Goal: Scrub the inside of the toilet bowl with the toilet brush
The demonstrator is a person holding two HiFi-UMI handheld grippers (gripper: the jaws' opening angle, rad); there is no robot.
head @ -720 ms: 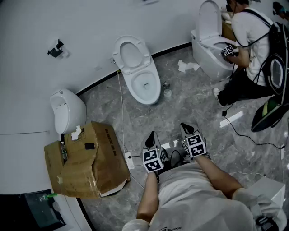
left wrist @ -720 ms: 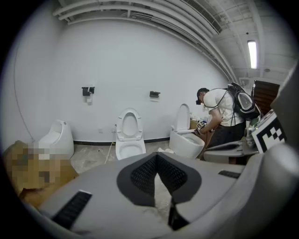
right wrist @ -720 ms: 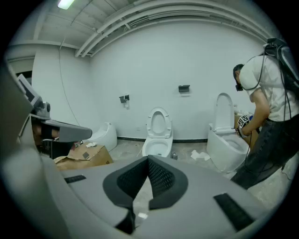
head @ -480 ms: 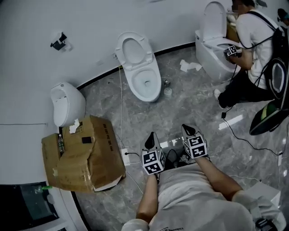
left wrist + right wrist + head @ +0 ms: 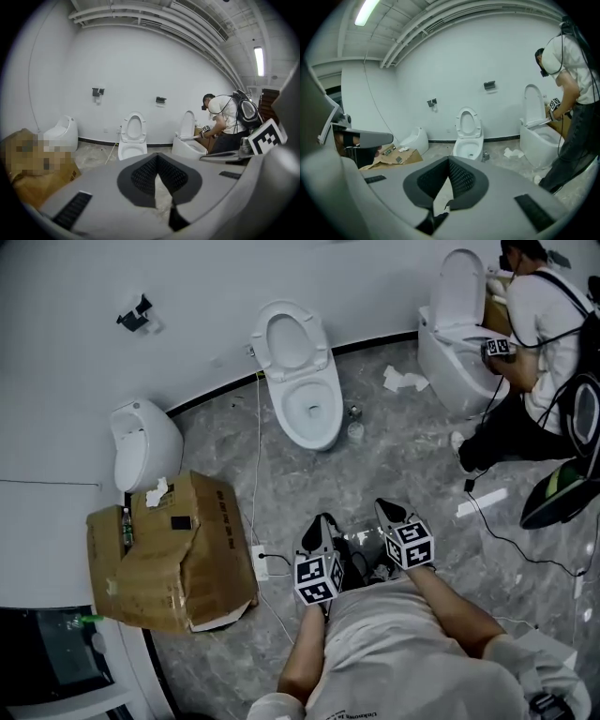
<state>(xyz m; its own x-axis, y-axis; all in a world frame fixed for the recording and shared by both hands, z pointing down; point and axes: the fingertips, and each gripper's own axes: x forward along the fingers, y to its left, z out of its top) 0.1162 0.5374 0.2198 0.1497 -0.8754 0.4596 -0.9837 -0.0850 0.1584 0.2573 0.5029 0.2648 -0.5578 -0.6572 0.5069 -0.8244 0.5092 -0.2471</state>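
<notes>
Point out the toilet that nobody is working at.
The middle toilet, standing alone against the wall; the toilet at far right has a person bent over it.

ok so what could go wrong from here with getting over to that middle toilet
1. A white cable trails across the floor between the person and the middle toilet; a foot could snag on it.
2. A clear bottle stands close beside the bowl's base and could get kicked over.
3. The left gripper and right gripper are both shut and empty, and no brush is in view, so scrubbing can't start yet.
</notes>
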